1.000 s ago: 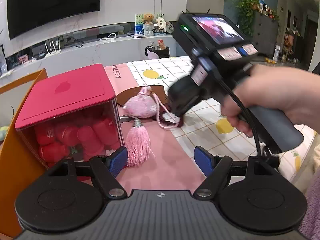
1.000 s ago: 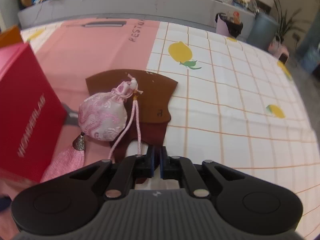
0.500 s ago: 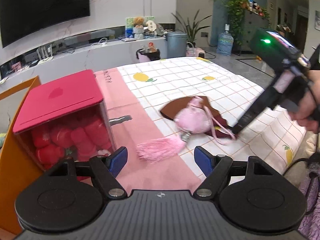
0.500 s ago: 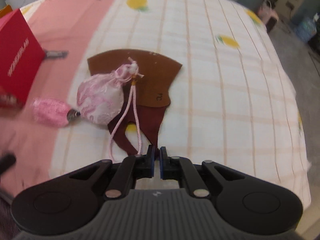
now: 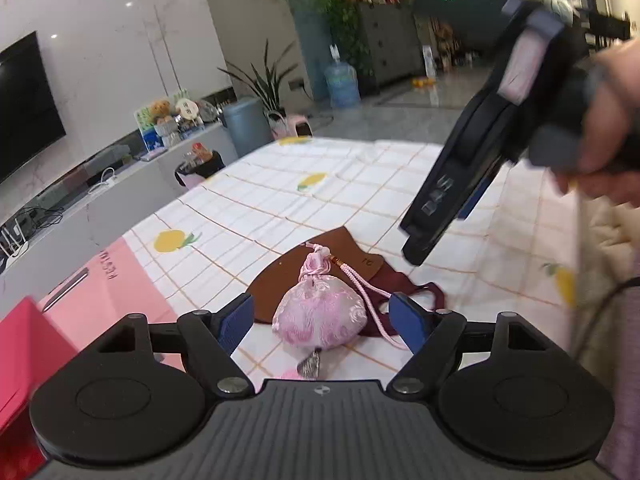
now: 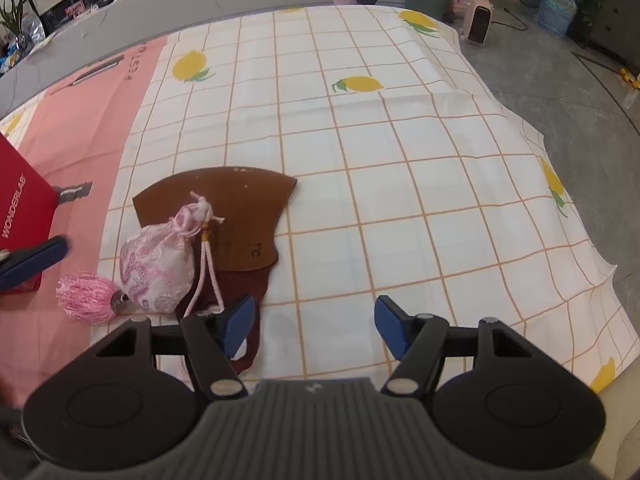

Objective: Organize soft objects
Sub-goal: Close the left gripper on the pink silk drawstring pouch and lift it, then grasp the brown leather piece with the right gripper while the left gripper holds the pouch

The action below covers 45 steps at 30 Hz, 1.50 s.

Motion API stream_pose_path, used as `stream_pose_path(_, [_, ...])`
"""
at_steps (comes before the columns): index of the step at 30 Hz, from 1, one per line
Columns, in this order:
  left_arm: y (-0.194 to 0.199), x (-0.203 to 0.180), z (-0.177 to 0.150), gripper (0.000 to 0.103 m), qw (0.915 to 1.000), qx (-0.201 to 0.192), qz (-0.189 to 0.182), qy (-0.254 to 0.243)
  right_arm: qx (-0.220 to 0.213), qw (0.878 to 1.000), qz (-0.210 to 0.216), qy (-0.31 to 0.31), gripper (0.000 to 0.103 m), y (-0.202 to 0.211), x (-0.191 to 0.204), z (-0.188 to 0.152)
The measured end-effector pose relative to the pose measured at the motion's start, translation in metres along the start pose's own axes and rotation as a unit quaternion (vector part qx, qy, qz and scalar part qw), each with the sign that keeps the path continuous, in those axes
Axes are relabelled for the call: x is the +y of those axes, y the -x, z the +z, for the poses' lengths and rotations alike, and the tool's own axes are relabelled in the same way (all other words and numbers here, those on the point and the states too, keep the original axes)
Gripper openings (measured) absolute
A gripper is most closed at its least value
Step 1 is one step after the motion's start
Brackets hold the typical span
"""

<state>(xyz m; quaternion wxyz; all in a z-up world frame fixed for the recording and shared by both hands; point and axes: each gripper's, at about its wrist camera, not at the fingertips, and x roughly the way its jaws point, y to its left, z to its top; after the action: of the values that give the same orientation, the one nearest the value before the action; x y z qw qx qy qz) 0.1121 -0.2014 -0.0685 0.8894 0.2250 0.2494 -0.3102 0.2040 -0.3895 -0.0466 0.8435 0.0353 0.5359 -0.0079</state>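
Pink pouch on the lemon-print counter

The pink pouch [image 5: 320, 314] lies between the spread left gripper [image 5: 320, 318] fingers, untouched; the right gripper [image 6: 316, 326] (jaws opening, empty) hovers at the pouch's 3 o'clock.

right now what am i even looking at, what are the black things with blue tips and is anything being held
These are two hand-held grippers, each carried by a person, each with a fisheye camera looking out along its two blue-padded fingers. One picture comes from the left hand-held gripper, the other from the right hand-held gripper. On the lemon-print cloth lie a pink pouch with a tassel, resting partly on a brown piece and a maroon piece. A red box stands at the side. Nothing is held: the left one is open around the pouch, and the right one's jaws are opening with nothing between them.
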Motion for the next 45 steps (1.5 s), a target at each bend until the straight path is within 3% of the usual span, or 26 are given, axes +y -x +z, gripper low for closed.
stream_pose_path(6, [-0.043, 0.003, 0.001, 0.09, 0.9992, 0.039, 0.007, 0.006, -0.012, 1.0, 0.018, -0.001, 0.065, 0.002, -0.002, 0.0])
stream_pose_path(13, [-0.049, 0.016, -0.003, 0.068, 0.9962, 0.05, -0.018, 0.069, -0.017, 0.999, 0.03, -0.007, 0.065, 0.002, -0.002, 0.001])
stream_pose_path(16, [-0.042, 0.016, -0.003, 0.062, 0.9961, 0.047, -0.006, 0.074, -0.01, 1.0, 0.022, -0.005, 0.065, -0.002, -0.001, 0.002])
stream_pose_path(21, [-0.013, 0.04, 0.0, 0.062, 0.9889, 0.049, 0.007, 0.14, -0.011, 0.999, 0.034, -0.012, 0.066, -0.002, 0.0, 0.003])
stream_pose_path(27, [0.041, 0.074, -0.009, 0.062, 0.9729, 0.085, 0.041, 0.211, -0.004, 0.996, 0.08, -0.026, 0.085, -0.013, 0.023, 0.014])
stream_pose_path(31, [0.068, 0.082, -0.022, 0.062, 0.9713, 0.082, 0.052, 0.217, -0.003, 0.999, 0.014, 0.032, 0.086, -0.032, 0.068, 0.026])
stream_pose_path(34, [0.079, 0.087, -0.034, 0.062, 0.9702, 0.08, 0.055, 0.222, 0.003, 0.999, 0.001, 0.047, 0.095, -0.046, 0.089, 0.032])
stream_pose_path(39, [0.08, 0.097, -0.045, 0.062, 0.9618, 0.089, 0.065, 0.251, -0.014, 0.998, -0.035, 0.053, 0.1, -0.055, 0.096, 0.037])
stream_pose_path(43, [0.08, 0.1, -0.047, 0.062, 0.9615, 0.084, 0.061, 0.254, -0.002, 1.0, -0.016, 0.023, 0.101, -0.066, 0.085, 0.039])
stream_pose_path(45, [0.081, 0.101, -0.048, 0.062, 0.9615, 0.086, 0.058, 0.255, -0.005, 0.999, -0.013, 0.038, 0.1, -0.066, 0.088, 0.039])
